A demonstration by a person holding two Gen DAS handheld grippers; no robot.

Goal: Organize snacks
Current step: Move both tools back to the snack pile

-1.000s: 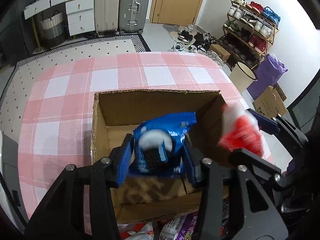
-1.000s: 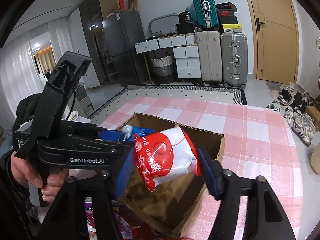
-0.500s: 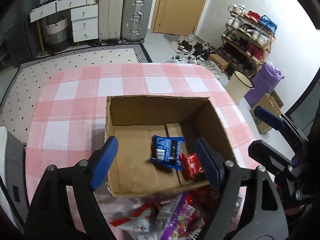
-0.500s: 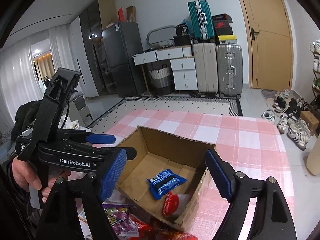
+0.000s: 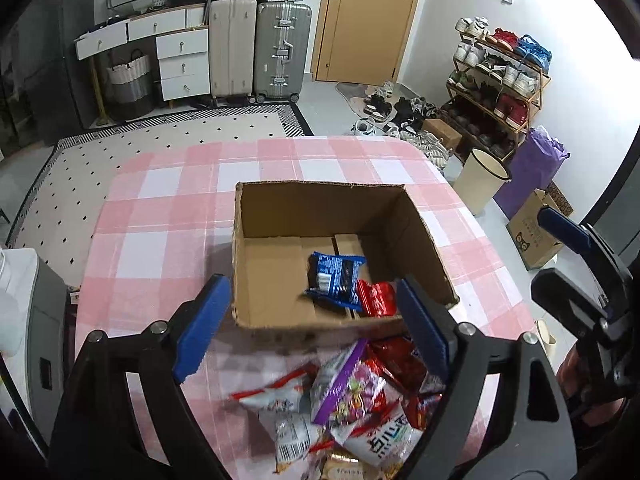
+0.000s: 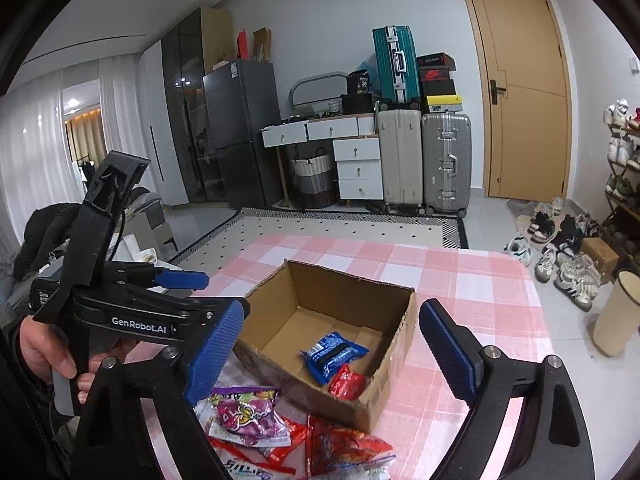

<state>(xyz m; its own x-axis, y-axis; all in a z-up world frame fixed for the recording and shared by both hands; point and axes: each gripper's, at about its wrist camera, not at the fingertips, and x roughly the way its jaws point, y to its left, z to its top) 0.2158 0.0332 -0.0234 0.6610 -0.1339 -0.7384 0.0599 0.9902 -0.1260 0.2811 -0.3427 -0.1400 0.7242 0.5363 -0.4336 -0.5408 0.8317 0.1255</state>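
1. Left wrist view: the cardboard box (image 5: 340, 256) sits in the middle of the pink checked table (image 5: 160, 216). Inside it, near the front right corner, there's a blue packet (image 5: 336, 282) with a red packet (image 5: 375, 299) touching its right edge. The left gripper (image 5: 312, 328) hangs over the box's front wall with its jaws spreading wider, nothing between the pads.

2. Same view: just in front of the box lies the snack pile (image 5: 352, 404), with a purple bag (image 5: 340, 388) on top and a white and red bag (image 5: 384, 440) below it. Far right of the box you can see a bit of the other gripper.

3. Right wrist view: the right gripper (image 6: 340, 352) is also empty and its jaws are opening too, hanging over the box's near side. A hand (image 6: 44, 356) holds the left tool off to the left of the box.

4. What could go wrong, imo: those bags overlap a lot and look slippery, so a pinch on the purple one could drag a neighbour along or slide off a puffy corner. Both tools sit close together by the box front, so reaching into the pile at once could knock them together or shove the light box across the cloth.
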